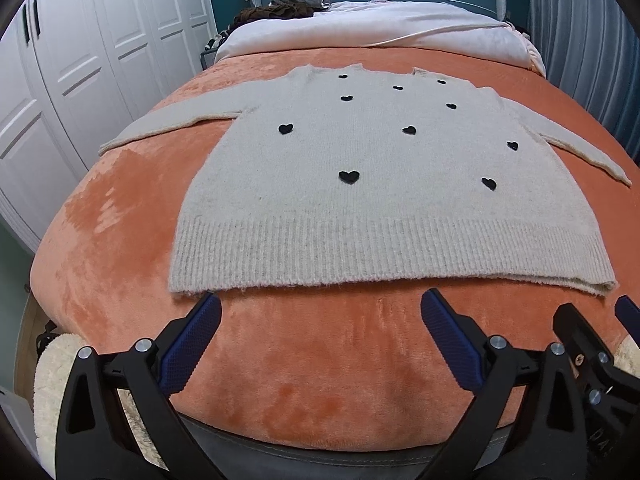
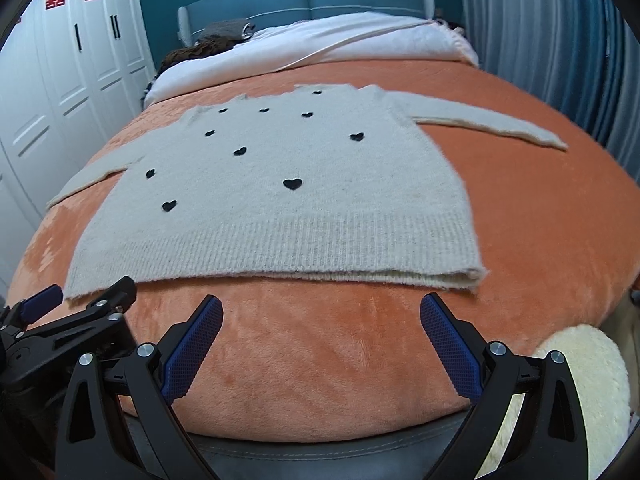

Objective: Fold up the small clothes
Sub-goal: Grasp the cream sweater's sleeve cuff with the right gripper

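A cream knitted sweater (image 1: 360,200) with small black hearts lies flat on the orange blanket, both sleeves spread out sideways and the ribbed hem toward me. The same sweater (image 2: 280,208) fills the middle of the right wrist view. My left gripper (image 1: 320,304) hovers open just short of the hem, near its left half, with nothing between its blue pads. Below the hem's right half, my right gripper (image 2: 320,304) is open too and holds nothing. Each gripper shows at the edge of the other's view: the right gripper (image 1: 592,320) and the left gripper (image 2: 84,300).
The orange blanket (image 1: 320,360) covers the bed down to its near edge. A white duvet (image 1: 360,28) and dark clothes (image 1: 280,10) lie by the blue headboard. White wardrobes (image 1: 80,60) stand at the left, a curtain (image 2: 560,40) at the right. A fluffy cream cushion (image 2: 580,380) sits at the bed's foot.
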A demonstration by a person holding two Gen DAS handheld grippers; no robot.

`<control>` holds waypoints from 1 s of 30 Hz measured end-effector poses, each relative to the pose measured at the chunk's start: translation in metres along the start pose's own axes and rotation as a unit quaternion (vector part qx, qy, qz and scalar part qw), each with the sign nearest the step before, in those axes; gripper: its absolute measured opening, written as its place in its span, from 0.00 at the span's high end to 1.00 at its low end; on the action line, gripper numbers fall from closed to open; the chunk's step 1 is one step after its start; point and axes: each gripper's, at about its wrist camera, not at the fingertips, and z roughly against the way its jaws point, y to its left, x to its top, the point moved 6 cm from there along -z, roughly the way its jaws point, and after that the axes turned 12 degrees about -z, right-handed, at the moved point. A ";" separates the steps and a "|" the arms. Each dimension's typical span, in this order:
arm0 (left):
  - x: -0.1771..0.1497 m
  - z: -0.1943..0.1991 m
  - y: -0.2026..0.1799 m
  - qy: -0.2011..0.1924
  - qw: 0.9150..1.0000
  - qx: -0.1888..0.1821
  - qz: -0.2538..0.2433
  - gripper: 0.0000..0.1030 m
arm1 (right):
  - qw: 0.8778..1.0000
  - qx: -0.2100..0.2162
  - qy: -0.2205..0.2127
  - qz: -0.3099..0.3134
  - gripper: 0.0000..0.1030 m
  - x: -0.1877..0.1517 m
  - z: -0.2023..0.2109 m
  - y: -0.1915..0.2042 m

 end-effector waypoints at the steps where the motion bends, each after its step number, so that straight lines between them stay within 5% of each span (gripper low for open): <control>1: 0.000 -0.001 0.006 0.002 1.000 -0.003 0.007 0.05 | 1.000 0.002 0.002 -0.011 0.05 0.008 -0.003 -0.008; 8: 0.015 -0.010 0.049 -0.007 0.999 0.004 0.039 0.05 | 0.982 0.000 -0.005 -0.189 0.05 0.125 -0.049 -0.133; 14: 0.034 -0.033 0.074 0.003 0.998 0.009 0.067 0.05 | 0.945 -0.044 -0.032 -0.322 0.05 0.248 -0.120 -0.260; 21: 0.053 -0.066 0.082 0.021 0.996 0.009 0.084 0.05 | 0.893 -0.082 -0.025 -0.441 0.09 0.299 -0.204 -0.350; 24: 0.062 -0.080 0.082 0.024 0.995 -0.002 0.095 0.05 | 0.890 -0.109 -0.031 -0.441 0.34 0.308 -0.224 -0.355; 25: 0.066 -0.083 0.081 0.022 0.995 -0.004 0.097 0.06 | 0.897 -0.117 -0.037 -0.424 0.57 0.317 -0.229 -0.351; 26: 0.070 -0.086 0.080 0.018 0.995 -0.008 0.096 0.09 | 0.903 -0.113 -0.034 -0.413 0.90 0.325 -0.234 -0.348; 30: 0.090 -0.096 0.076 0.000 0.995 -0.031 0.094 0.17 | 0.935 -0.017 -0.102 -0.339 0.90 0.385 -0.211 -0.271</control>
